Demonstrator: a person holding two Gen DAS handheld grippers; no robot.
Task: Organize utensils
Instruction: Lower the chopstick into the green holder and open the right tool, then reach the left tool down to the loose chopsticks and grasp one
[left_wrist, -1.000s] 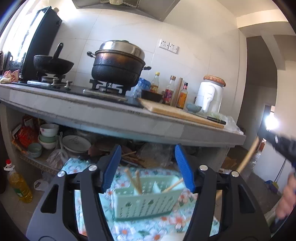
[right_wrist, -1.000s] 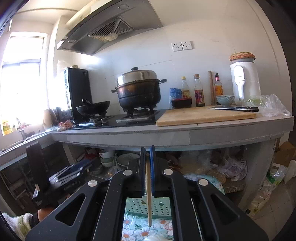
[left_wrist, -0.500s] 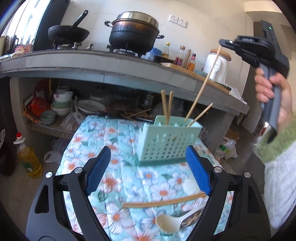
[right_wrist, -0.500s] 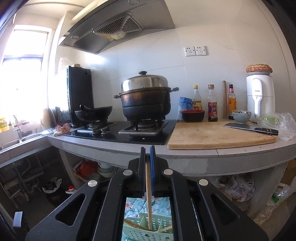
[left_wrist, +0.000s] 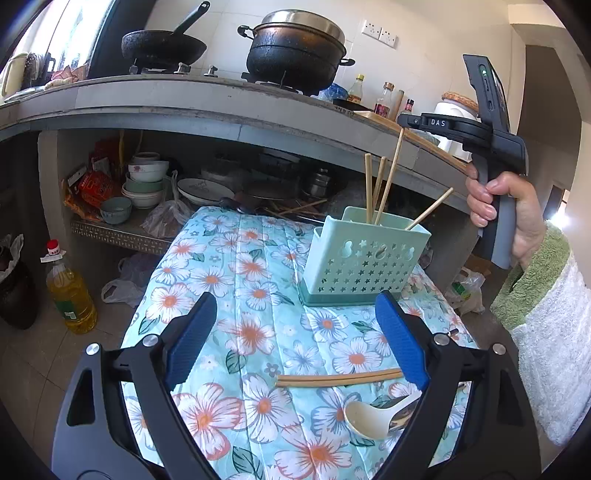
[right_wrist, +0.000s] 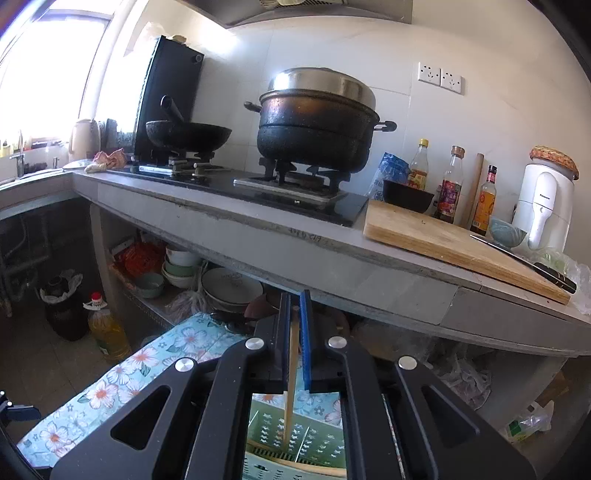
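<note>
A mint perforated caddy (left_wrist: 364, 258) stands on the floral cloth (left_wrist: 236, 280) with several chopsticks upright in it. My right gripper (left_wrist: 402, 123) hovers above it, shut on one chopstick (left_wrist: 389, 173) whose lower end dips into the caddy. In the right wrist view that chopstick (right_wrist: 293, 354) runs between the pressed pads of the right gripper (right_wrist: 294, 314) down into the caddy (right_wrist: 295, 439). My left gripper (left_wrist: 295, 336) is low over the cloth, jaws opening, gripping nothing. A pair of chopsticks (left_wrist: 338, 378) lies by its right pad, with a white spoon (left_wrist: 365, 415) and a metal spoon (left_wrist: 402, 417) nearer.
A grey counter (right_wrist: 332, 254) behind carries a black pot (right_wrist: 317, 129), a wok (right_wrist: 188, 134), a cutting board (right_wrist: 443, 240) with a knife (right_wrist: 524, 262) and bottles. Bowls and plates (left_wrist: 147, 184) fill the shelf beneath. An oil bottle (left_wrist: 70, 291) stands on the floor at left.
The left gripper dropped toward the table and spread wider. The right gripper swung over the caddy and brought its chopstick down into it.
</note>
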